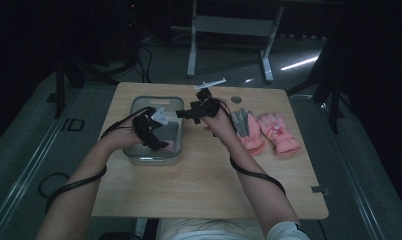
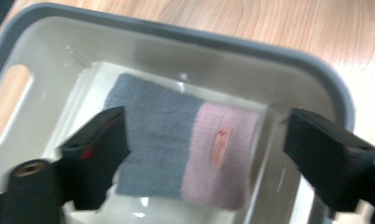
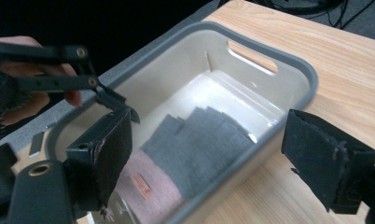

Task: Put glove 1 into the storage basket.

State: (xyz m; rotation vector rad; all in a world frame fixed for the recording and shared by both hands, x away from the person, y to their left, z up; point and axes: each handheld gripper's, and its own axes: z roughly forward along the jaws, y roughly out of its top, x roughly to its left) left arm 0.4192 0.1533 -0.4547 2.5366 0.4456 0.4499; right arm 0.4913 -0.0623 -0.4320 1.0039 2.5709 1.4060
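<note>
A glove [image 2: 185, 149] lay in the bin [image 1: 139, 102] at the tabletop's [image 1: 204, 185] far-left part. Two more gloves [image 1: 269, 132] lay toward its right edge.

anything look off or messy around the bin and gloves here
Nothing stands out. One grey and pink glove lies flat in the grey-rimmed bin, fully inside the walls. Two more gloves lie side by side on the table to the bin's right. Both hand-held grippers, left and right, are open, holding nothing.

A grey-rimmed bin [image 1: 139, 107] sits on the wooden table [image 1: 204, 185]. The left gripper [image 1: 156, 142] hangs over it; the right gripper [image 1: 186, 114] hovers at its right edge. Three gloves [image 1: 266, 131] lie well to the right.
</note>
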